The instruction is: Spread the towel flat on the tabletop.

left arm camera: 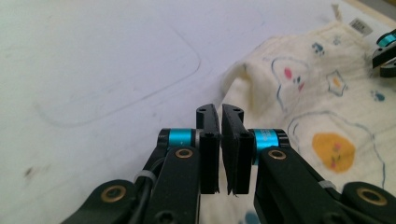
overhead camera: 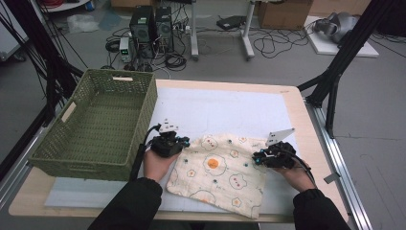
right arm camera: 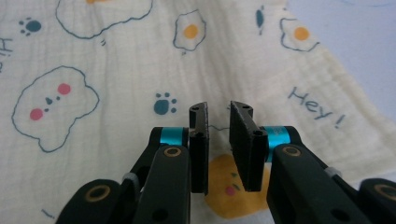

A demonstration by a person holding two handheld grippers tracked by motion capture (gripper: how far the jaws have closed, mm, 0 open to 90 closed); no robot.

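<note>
- Lying flat on the white mat of the desk (overhead camera: pixel 292 103), the egg-print cloth (overhead camera: pixel 218 175) sits between both hands, right of the green basket (overhead camera: pixel 95 127).
- Left tool (left arm camera: pixel 220 112): jaws a narrow slit apart, nothing visibly between them, beside the cloth's edge.
- Right tool (right arm camera: pixel 218 109): jaws a small gap apart, empty, over the fabric.
- Risk: gaps this narrow may skid over the thin weave and pinch no fold, or catch one layer and drag the cloth askew.

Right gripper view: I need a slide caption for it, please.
Right gripper, jaws slightly apart and empty, poised over a cream cloth printed with fried eggs and paw prints.
</note>
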